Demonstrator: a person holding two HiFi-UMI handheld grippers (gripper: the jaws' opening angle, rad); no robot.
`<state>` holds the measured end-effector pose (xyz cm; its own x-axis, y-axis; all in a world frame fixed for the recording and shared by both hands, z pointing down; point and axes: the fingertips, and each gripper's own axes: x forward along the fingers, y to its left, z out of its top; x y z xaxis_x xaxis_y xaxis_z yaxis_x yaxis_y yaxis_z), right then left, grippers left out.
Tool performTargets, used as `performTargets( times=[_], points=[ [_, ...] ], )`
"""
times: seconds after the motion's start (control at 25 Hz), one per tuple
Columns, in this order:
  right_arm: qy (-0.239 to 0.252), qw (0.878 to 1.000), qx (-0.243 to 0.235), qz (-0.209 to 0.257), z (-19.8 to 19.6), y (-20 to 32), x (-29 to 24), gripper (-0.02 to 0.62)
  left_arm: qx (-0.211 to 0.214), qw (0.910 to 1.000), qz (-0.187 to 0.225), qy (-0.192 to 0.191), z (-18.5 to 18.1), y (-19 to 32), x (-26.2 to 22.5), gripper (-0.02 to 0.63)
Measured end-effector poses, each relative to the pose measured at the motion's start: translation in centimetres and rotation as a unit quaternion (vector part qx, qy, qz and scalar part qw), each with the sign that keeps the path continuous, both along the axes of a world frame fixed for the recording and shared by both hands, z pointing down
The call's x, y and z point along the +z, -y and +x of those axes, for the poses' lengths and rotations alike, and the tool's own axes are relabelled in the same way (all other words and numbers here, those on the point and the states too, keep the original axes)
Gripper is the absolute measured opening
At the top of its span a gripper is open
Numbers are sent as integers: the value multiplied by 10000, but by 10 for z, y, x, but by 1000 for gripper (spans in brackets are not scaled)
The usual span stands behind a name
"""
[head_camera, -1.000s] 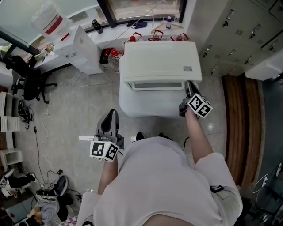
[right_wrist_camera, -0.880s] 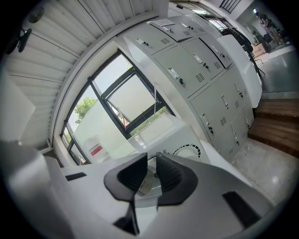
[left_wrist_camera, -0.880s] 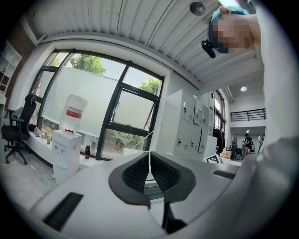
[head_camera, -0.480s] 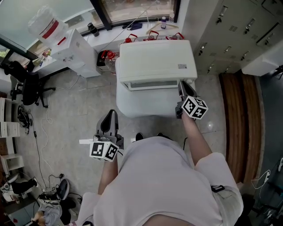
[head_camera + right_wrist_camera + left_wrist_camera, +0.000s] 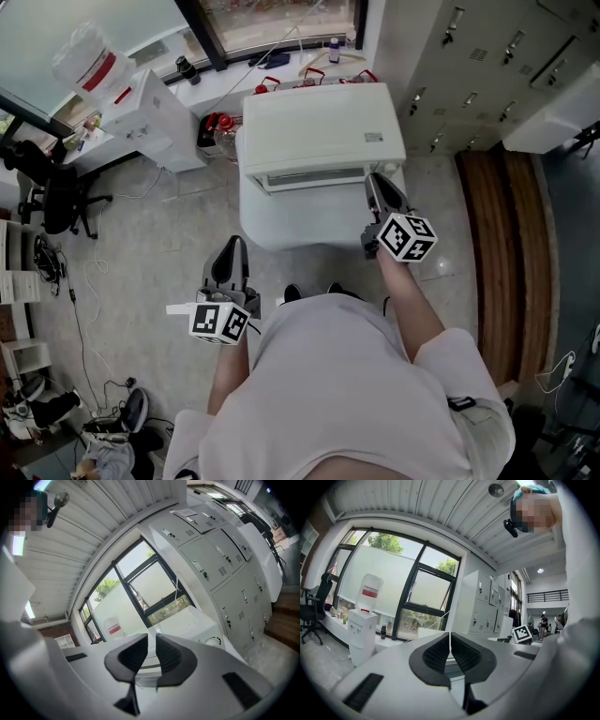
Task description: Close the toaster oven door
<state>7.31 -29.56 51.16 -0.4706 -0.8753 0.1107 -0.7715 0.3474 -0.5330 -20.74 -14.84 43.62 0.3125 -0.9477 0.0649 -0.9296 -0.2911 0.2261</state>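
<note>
The white toaster oven (image 5: 323, 127) stands on a white stand (image 5: 300, 225) in the head view. Its front faces me, with the door's handle bar (image 5: 314, 178) along the top front edge. The door looks raised, and from above I cannot tell whether a gap is left. My right gripper (image 5: 375, 181) points at the oven's front right corner, close to the handle's end. Its jaws (image 5: 151, 644) stand a little apart with nothing between them, and the oven (image 5: 192, 625) shows beyond them. My left gripper (image 5: 232, 247) hangs low, left of the stand, shut and empty (image 5: 450, 641).
A water dispenser (image 5: 155, 108) stands left of the oven under the window. An office chair (image 5: 52, 183) is at the far left. Grey lockers (image 5: 469, 56) line the right wall, and a wooden floor strip (image 5: 502, 244) runs beside them. Bottles sit on the windowsill (image 5: 309, 56).
My head view has shifted a little. The right gripper stays by the oven's front right corner, drawn back slightly toward me. The left gripper has not moved.
</note>
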Motion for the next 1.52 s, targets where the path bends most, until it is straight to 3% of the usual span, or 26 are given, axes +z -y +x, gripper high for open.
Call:
performTargets(
  times=[0.28, 0.56, 0.8, 1.0, 1.52],
  points=[
    [-338, 9982, -107, 479, 3, -28, -34, 9, 13, 10000, 94, -26, 2, -6, 0, 25],
    [-1132, 9883, -343, 963, -2, -56, -53, 8, 75, 9998, 169, 47, 12, -10, -1, 25],
    [-1338, 9823, -495, 1213, -6, -81, -71, 8, 139, 9996, 204, 151, 23, -12, -1, 25],
    [-1639, 9754, -577, 1359, -9, -97, -79, 8, 124, 9995, 305, 22, 29, -9, -4, 25],
    [-1519, 9770, -695, 1327, -12, -116, -75, 6, 122, 9960, 661, 590, 44, -25, -13, 25]
  ],
)
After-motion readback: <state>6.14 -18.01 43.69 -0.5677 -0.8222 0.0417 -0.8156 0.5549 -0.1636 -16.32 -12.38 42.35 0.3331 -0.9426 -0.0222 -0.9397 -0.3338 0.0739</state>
